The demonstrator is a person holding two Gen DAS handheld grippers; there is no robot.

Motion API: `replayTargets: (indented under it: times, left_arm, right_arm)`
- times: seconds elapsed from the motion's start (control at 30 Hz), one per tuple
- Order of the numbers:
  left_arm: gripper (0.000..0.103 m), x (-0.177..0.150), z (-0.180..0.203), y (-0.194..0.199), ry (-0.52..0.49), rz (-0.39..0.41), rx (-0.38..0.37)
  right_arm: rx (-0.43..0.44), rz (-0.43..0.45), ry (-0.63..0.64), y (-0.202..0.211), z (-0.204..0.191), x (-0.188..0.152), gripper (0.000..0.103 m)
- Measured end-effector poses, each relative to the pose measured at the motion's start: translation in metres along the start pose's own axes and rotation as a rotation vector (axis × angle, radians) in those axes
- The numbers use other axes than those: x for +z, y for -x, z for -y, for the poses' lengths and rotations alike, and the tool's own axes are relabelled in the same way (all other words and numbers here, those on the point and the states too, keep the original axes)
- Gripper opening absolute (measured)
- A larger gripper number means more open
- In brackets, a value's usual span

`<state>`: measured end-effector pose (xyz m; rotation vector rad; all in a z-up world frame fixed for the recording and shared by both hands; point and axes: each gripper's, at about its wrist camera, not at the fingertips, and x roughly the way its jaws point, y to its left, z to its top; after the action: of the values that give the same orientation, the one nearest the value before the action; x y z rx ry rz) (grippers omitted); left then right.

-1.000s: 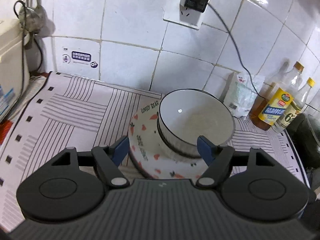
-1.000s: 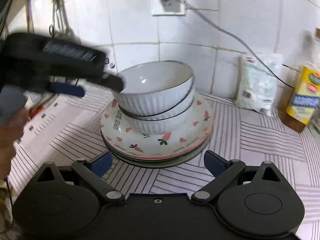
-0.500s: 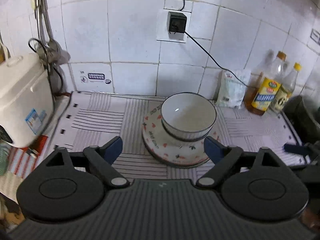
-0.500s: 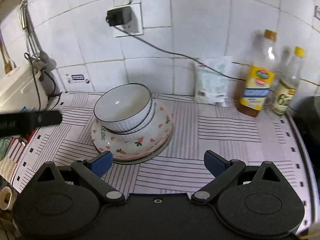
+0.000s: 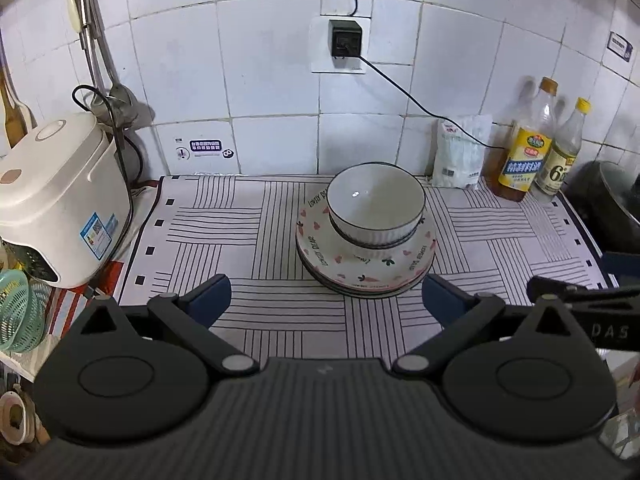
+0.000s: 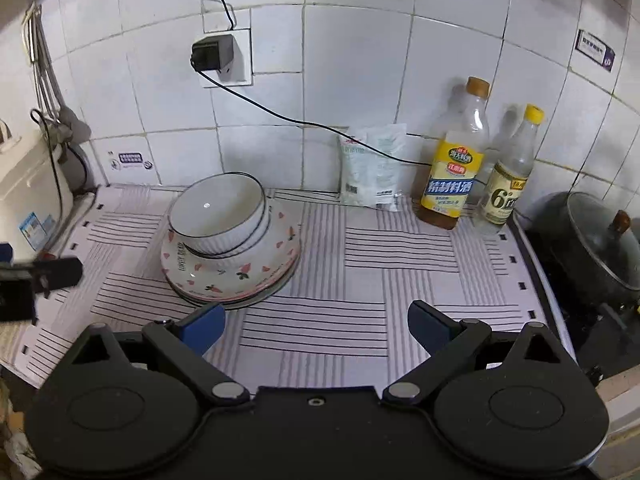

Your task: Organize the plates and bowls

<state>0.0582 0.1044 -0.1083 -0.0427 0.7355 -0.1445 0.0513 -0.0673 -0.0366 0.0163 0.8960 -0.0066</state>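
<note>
Bowls (image 5: 376, 204) nested on plates (image 5: 364, 260); left gripper (image 5: 326, 294) opening, empty; right gripper (image 6: 316, 322) spread, empty. Withdraw clear, avoid nudging stack.

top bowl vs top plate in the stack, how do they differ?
The top bowl is deep, plain white with a dark rim and ribbed sides; the top plate is shallow, with red hearts and lettering. The bowl sits tilted, the plate flatter. Both belong to one stack.

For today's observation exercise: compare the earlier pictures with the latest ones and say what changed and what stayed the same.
Both grippers pulled up and back from the stack. The left gripper, close around the top bowl before, is opening with nothing between its fingers. The right gripper stayed open and empty. Bowls, plates and bottles kept their places.
</note>
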Motion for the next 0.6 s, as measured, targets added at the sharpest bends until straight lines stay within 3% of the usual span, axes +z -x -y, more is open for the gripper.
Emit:
replayTargets:
  times: [0.2,0.6]
  left_arm:
    - [0.103,0.001,-0.001,0.011,0.032,-0.040,0.011]
    - [0.103,0.008,-0.006,0.022,0.026,-0.117,0.100]
  right_arm:
    - [0.003,-0.061,0.031,0.008,-0.011,0.001,0.100]
    - [0.005,-0.080,0.025,0.032,-0.018,0.004,0.100]
